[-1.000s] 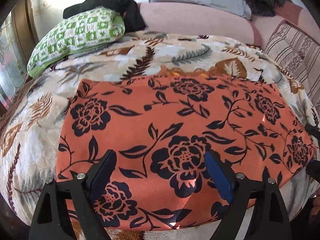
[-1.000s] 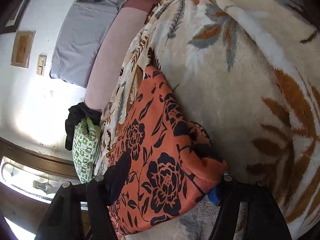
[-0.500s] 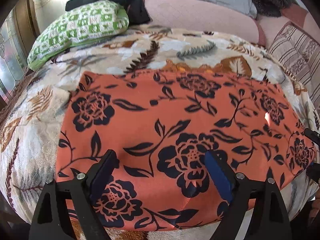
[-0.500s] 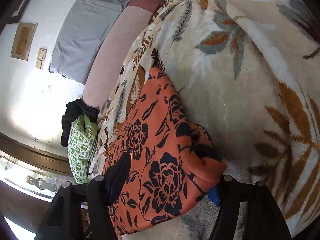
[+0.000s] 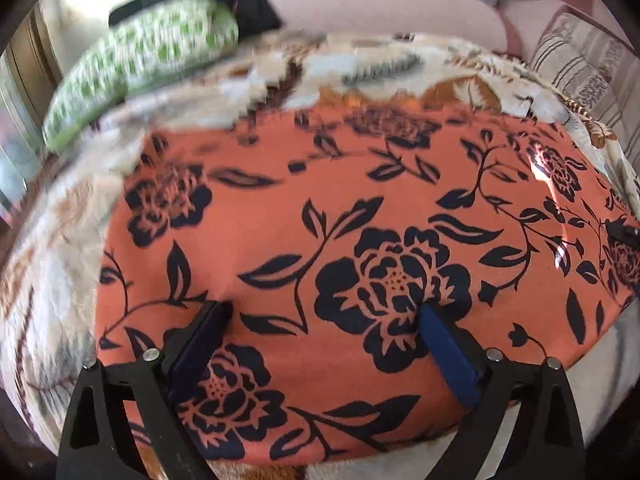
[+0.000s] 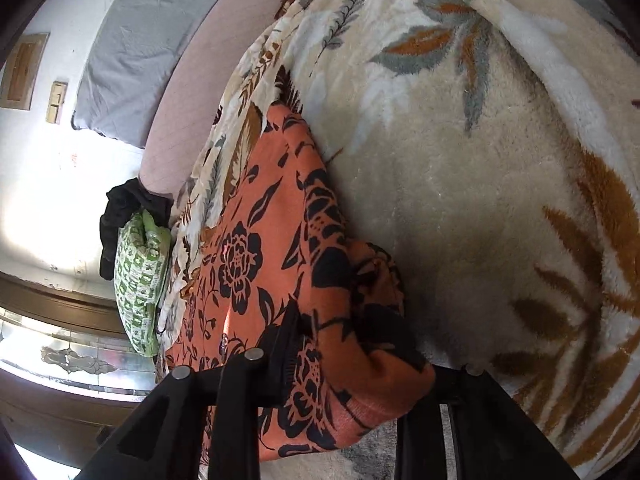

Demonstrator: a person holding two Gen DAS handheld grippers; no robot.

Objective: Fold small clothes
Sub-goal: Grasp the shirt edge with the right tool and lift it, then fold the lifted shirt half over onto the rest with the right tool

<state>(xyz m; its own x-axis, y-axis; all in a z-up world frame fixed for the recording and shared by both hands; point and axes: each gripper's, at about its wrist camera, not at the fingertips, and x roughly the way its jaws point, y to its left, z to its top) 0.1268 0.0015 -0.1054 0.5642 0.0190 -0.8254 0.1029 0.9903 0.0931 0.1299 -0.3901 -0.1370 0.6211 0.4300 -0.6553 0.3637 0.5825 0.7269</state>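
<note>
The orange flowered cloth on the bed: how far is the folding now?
Done: the orange flowered cloth lies spread flat on the leaf-pattern blanket; no fold shows yet. In hand: the right gripper is closing on a bunched corner of it, while the left gripper hovers low over the near part, its jaws opening and gripping nothing. Left: the left grip, then every fold.

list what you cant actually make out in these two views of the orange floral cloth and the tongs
- Left wrist view: the green patterned pillow and the blanket near it are motion-blurred.
- Left wrist view: the orange floral cloth's near edge is cut off behind the left tongs, whose jaws are opening.
- Right wrist view: the right tongs are closing on a bunched corner; the far finger's pad is hidden by cloth.
</note>
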